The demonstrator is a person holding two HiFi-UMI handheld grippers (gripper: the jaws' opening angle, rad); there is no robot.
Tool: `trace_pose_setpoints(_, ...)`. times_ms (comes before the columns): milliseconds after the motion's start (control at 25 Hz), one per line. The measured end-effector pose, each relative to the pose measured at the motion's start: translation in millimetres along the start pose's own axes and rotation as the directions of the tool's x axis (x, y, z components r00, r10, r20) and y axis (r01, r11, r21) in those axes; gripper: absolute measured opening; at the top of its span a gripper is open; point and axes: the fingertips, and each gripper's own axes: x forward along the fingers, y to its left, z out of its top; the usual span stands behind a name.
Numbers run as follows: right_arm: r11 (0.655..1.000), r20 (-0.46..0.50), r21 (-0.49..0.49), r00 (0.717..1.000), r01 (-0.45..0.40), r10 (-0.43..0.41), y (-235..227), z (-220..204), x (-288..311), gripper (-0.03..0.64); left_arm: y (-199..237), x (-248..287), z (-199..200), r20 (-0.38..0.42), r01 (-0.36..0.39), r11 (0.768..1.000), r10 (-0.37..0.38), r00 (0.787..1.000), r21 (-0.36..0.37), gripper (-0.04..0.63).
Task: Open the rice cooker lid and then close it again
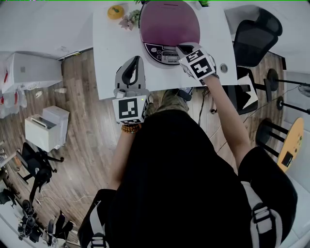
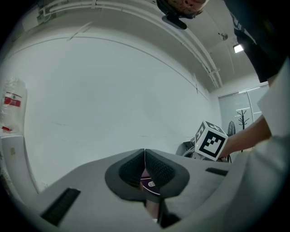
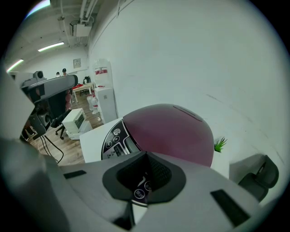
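The rice cooker (image 1: 169,22) stands at the far middle of the white table (image 1: 109,58), its maroon lid (image 3: 170,131) down and its control panel (image 1: 162,52) facing me. My right gripper (image 1: 180,48) is shut with nothing in it, angled down, its tips over the panel's front right part; the panel's buttons (image 3: 115,140) show just past the jaws. Whether it touches the cooker I cannot tell. My left gripper (image 1: 136,59) is shut and empty, held level over the table's near edge left of the cooker. In the left gripper view its jaws meet, and a sliver of the maroon cooker (image 2: 148,183) shows below them.
A yellow object (image 1: 115,11) and a small plant (image 1: 130,20) sit at the table's far left. A round cable hole (image 1: 223,68) is at the table's right. A black office chair (image 1: 254,34) stands to the right, and a white box (image 1: 46,128) on the wooden floor to the left.
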Motion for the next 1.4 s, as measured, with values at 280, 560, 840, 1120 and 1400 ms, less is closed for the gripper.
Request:
trace_pose_setpoints(280,0.999,0.000,0.041,1.000,0.003,-0.003,-0.8,0.4,0.4,0.028,1.0,0.7,-0.8,0.000,-0.002,1.000,0.002,1.000,0.001,0.028)
trace_pose_setpoints(560,0.994,0.051,0.089,0.997,0.060,-0.064,-1.3,0.8,-2.2,0.028,1.0,1.9,-0.5,0.001,0.002,1.000,-0.002,1.000,-0.001,0.027)
trace_pose_setpoints(840,0.988,0.081,0.124,0.992,0.087,-0.098,-2.4,-0.6,-2.0,0.028,-2.1,3.0,-4.1,-0.009,0.012,1.000,-0.012,1.000,0.002,0.028)
trace_pose_setpoints(1120,0.979,0.116,0.184,0.987,0.087,-0.110,-3.3,-0.1,-3.8,0.028,0.0,0.7,-5.2,-0.012,0.008,1.000,-0.008,1.000,0.001,0.028)
trace_pose_setpoints(1400,0.978,0.133,0.159,0.979,0.134,-0.155,-2.3,-0.6,-4.4,0.028,0.8,0.3,-5.7,-0.011,0.009,1.000,-0.009,1.000,0.003,0.027)
